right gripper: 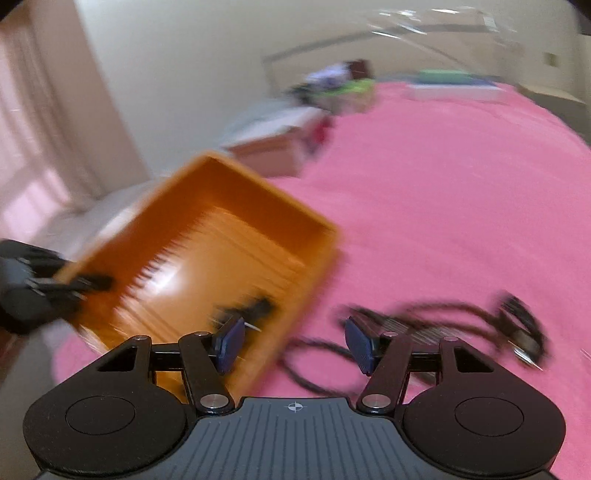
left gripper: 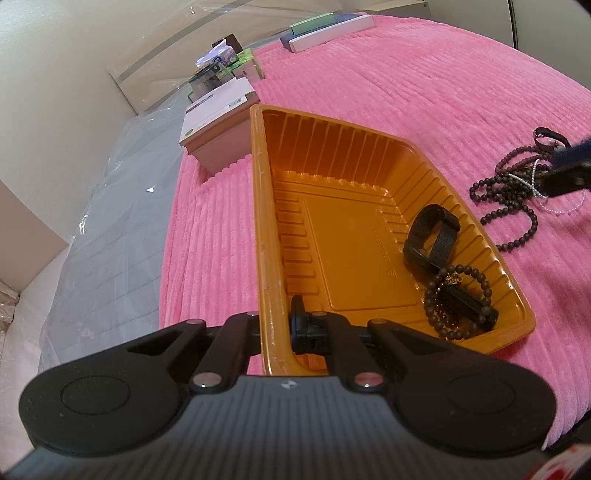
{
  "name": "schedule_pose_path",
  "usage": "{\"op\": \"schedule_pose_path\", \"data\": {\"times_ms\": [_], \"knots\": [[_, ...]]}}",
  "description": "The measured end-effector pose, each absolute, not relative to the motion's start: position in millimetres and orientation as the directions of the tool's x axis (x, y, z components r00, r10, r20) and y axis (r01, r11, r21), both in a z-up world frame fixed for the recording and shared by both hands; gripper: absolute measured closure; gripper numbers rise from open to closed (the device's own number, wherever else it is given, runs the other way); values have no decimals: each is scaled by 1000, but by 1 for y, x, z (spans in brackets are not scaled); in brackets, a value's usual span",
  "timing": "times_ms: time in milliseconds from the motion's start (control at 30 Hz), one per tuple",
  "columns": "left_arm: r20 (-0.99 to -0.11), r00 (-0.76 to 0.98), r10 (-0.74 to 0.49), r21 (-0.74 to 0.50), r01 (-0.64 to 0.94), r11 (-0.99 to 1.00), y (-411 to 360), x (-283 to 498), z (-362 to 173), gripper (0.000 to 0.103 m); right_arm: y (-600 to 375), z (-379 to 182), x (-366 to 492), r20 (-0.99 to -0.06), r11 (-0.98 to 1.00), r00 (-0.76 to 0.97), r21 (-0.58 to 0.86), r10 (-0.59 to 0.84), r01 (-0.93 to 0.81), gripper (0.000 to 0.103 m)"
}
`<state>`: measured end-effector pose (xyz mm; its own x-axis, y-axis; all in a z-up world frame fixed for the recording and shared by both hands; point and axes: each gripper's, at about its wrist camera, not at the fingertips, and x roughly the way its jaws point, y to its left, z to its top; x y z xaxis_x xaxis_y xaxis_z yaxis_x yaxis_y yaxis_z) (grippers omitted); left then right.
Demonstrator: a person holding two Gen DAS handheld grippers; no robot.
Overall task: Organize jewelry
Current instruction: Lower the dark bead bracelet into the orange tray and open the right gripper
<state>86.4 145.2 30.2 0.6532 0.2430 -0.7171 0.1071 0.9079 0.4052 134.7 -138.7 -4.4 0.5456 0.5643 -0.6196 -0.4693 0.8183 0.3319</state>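
Observation:
An orange ribbed plastic tray [left gripper: 332, 155] lies on the pink blanket. My left gripper [left gripper: 277, 325] is shut on the tray's near wall, one finger inside and one outside. In the tray's right end lie a black watch strap [left gripper: 432, 236] and a brown bead bracelet [left gripper: 458, 299] with a gold charm. A tangle of dark bead necklaces [left gripper: 509, 192] with a thin pearl strand sits right of the tray. My right gripper [right gripper: 295, 343] hangs open over the blanket between the tray [right gripper: 221, 206] and the blurred necklaces [right gripper: 443, 314], with nothing between its blue pads [right gripper: 231, 341].
A pink and white box [left gripper: 218, 125] stands just beyond the tray's far left corner, with more clutter behind it. Flat boxes [left gripper: 328, 33] lie at the blanket's far edge. Clear plastic sheeting [left gripper: 110, 221] covers the surface left of the blanket.

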Motion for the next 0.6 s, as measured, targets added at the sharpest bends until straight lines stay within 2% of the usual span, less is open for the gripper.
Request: {"op": "schedule_pose_path", "data": {"times_ms": [200, 333, 533, 567, 600], "knots": [[-716, 654, 245, 405, 102, 909, 145, 86, 31, 100, -222, -29, 129, -665, 934, 656, 224, 356, -279, 42], [-716, 653, 249, 405, 98, 909, 144, 86, 31, 100, -260, -38, 134, -661, 974, 715, 143, 227, -177, 42], [-717, 649, 254, 409, 97, 907, 143, 87, 31, 100, -284, -48, 149, -643, 985, 746, 97, 173, -145, 44], [-717, 649, 255, 410, 97, 907, 143, 88, 31, 100, -284, -50, 154, -642, 985, 747, 89, 171, -148, 45], [-716, 649, 256, 412, 97, 906, 142, 88, 31, 100, -284, -53, 158, -643, 985, 747, 85, 170, -151, 52]]}}
